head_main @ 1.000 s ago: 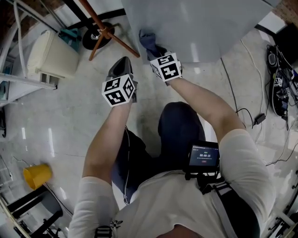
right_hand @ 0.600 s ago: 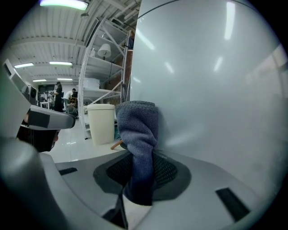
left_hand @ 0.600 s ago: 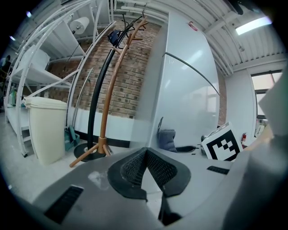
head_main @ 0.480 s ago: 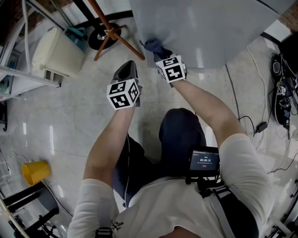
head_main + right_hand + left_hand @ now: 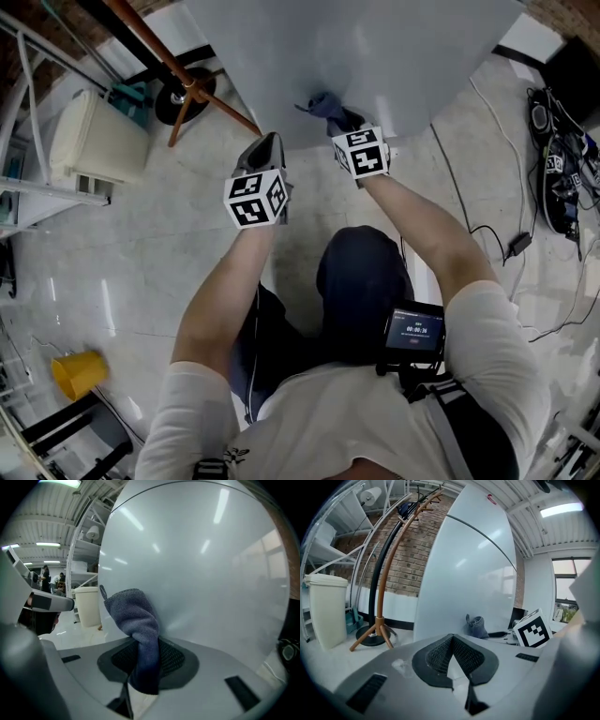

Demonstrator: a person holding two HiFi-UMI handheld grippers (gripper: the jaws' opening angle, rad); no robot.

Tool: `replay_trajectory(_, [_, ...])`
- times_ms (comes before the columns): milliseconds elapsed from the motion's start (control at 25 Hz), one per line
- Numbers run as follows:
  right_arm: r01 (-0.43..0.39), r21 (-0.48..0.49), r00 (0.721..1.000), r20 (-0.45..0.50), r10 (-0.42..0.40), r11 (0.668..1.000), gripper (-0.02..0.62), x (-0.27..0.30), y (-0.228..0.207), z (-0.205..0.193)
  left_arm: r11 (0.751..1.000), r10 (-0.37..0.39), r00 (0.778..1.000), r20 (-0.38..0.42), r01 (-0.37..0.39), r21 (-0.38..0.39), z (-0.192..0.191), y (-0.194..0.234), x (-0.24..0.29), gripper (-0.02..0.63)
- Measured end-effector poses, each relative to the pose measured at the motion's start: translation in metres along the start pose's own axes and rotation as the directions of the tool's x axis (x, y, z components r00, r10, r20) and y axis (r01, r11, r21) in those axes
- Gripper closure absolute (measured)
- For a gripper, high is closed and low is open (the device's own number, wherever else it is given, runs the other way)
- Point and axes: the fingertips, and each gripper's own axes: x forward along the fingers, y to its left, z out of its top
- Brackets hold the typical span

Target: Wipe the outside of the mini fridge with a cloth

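Mini fridge [image 5: 375,56]: pale, glossy shell, standing on the floor straight ahead of the person.
Left gripper [image 5: 265,150]: jaws pressed together on nothing, hanging near the fridge's near wall but apart from it. Cloth [image 5: 323,105]: grey-blue terry, soft and light, bunched; one fold is pinched between the jaws of the right gripper [image 5: 349,120], and the free bulge appears to lie against the wall low down. Handling, as judged: the cloth would sag and slip in a loose hold, so a deep pinch mid-fold suits it. The shell looks hard, smooth and probably slippery, fit for firm pressure, and the fridge seems heavy enough not to shift when rubbed.
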Motion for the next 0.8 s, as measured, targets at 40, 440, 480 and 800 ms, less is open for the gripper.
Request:
replay_trajectory(40, [0.012, 0.007, 1.0, -0.001, -0.012, 1.0, 0.485, -0.003, -0.009, -0.003, 1.0, -0.01, 1.0, -0.004, 0.01, 0.003, -0.001, -0.006, 0.005, 0.603])
replay_trajectory(440, [0.113, 0.066, 0.994, 0.008, -0.113, 0.991, 0.485, -0.039, -0.095, -0.02, 0.995, -0.097, 0.995, -0.023, 0.097, 0.024, -0.002, -0.068, 0.048, 0.603])
replay_trajectory(480, [0.126, 0.074, 0.992, 0.007, -0.127, 0.989, 0.485, -0.043, -0.104, -0.022, 0.994, -0.104, 0.994, -0.026, 0.105, 0.025, -0.002, -0.073, 0.052, 0.603])
replay_trajectory(800, [0.248, 0.148, 0.968, -0.016, -0.249, 0.957, 0.485, -0.076, -0.191, -0.04, 0.988, -0.152, 0.987, -0.042, 0.154, 0.032, -0.005, -0.114, 0.08, 0.603])
